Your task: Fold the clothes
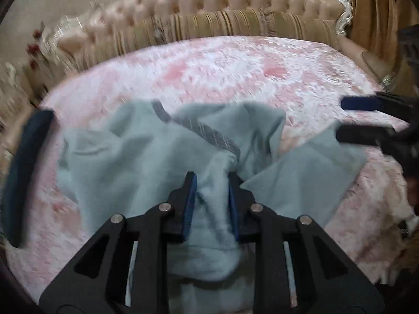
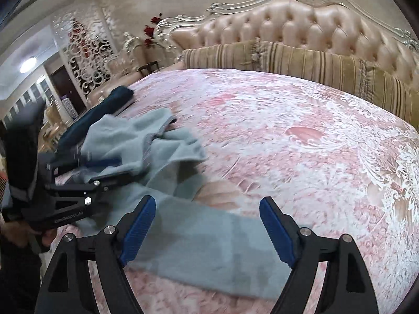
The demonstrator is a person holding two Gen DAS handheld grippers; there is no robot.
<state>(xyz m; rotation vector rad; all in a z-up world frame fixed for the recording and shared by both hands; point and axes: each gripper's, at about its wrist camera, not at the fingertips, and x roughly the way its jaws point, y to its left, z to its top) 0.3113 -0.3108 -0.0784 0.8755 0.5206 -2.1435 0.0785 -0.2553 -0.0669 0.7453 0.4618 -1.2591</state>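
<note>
Soft, limp garment [image 1: 110, 162], rumpled on bed [image 1: 235, 73]. Left gripper [image 1: 211, 198] pinching a bunch; right gripper [image 2: 207, 225] wide, empty. Best gripped at edges.

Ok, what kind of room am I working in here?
Most likely a home bedroom. The light blue garment lies on a bed with a pink floral bedspread, backed by a tufted pink headboard and a striped bolster. The left gripper pinches the garment; the right gripper is open.

Bed [image 2: 288, 136] bearing blue garment [image 2: 209, 251]
</note>
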